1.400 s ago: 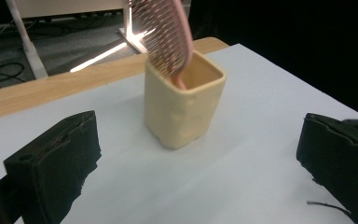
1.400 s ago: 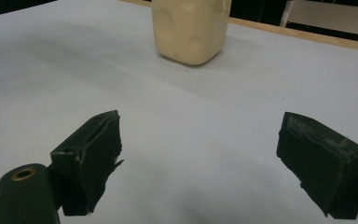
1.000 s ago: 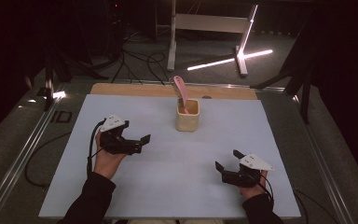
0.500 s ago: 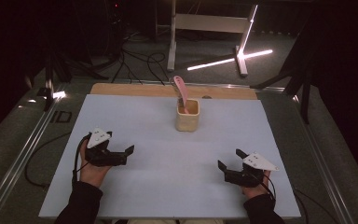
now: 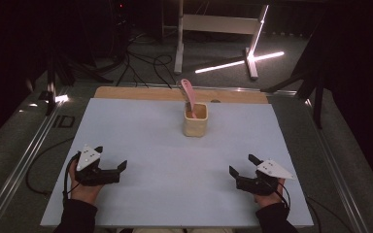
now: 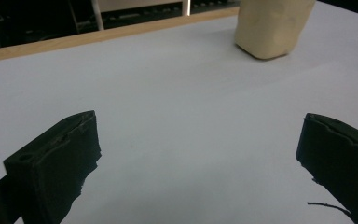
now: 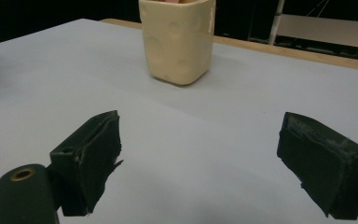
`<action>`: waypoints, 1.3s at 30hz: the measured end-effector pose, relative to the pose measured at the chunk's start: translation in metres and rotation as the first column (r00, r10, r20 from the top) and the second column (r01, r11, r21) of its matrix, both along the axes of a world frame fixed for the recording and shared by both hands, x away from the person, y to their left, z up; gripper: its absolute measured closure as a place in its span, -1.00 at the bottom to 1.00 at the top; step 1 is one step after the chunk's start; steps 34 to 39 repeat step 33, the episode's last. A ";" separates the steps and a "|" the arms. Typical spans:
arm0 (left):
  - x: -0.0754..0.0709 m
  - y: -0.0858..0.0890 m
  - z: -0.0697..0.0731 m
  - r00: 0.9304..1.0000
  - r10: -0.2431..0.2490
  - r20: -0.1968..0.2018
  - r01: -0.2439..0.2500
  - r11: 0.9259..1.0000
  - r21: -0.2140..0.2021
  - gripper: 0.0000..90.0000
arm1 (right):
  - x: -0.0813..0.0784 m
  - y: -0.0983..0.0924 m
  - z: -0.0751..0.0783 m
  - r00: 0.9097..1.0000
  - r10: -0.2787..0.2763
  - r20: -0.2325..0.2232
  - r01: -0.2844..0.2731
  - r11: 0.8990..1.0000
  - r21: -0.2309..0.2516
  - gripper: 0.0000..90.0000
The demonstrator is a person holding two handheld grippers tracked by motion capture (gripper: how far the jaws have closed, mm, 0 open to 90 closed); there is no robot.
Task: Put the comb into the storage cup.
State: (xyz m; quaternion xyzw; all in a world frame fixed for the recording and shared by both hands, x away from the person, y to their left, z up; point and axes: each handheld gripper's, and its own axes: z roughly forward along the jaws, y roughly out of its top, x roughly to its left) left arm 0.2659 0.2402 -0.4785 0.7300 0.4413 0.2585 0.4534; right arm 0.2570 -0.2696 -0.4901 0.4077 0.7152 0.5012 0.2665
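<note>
Basically both grippers sit idle near the table's (image 5: 141, 126) front edge, well apart from the cream cup (image 5: 195, 119). Left gripper (image 5: 121, 168) has jaws spread wide, holding nothing; right gripper (image 5: 240, 165) likewise. Cup stands upright mid-table toward the far side, pink spatula (image 5: 188, 95) leaning inside, probably parked for an easy reach.

A pale blue-white table (image 5: 141, 131) with a wooden strip along its far edge carries a cream cup (image 5: 195, 120) at about twelve o'clock, holding what looks like a pink spoon (image 5: 188, 94).
</note>
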 end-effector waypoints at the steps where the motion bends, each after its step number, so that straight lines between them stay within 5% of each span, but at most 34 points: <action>1: -0.002 0.002 -0.001 1.000 0.004 0.004 -0.004 1.000 -0.004 -1.00 | -0.001 -0.001 0.000 1.000 -0.001 0.002 0.001 1.000 0.005 -0.71; 8: -0.014 0.020 -0.006 0.998 0.043 0.038 -0.042 0.998 -0.036 -1.00 | -0.005 -0.007 0.002 1.000 -0.016 0.008 0.015 1.000 0.018 -0.71; 13: -0.021 0.024 -0.007 0.997 0.056 0.062 -0.055 0.998 -0.019 -1.00 | -0.009 -0.007 0.003 1.000 -0.009 0.016 0.009 1.000 0.019 -0.72; 21: -0.028 0.029 -0.004 0.984 0.106 0.141 -0.103 0.994 -0.030 -1.00 | -0.018 -0.012 0.003 0.999 -0.026 0.023 0.026 0.999 0.022 -0.77; 39: -0.023 0.026 -0.009 0.983 0.120 0.140 -0.120 0.993 -0.006 -1.00 | -0.018 -0.014 -0.002 1.000 -0.027 0.003 0.027 1.000 0.011 -0.78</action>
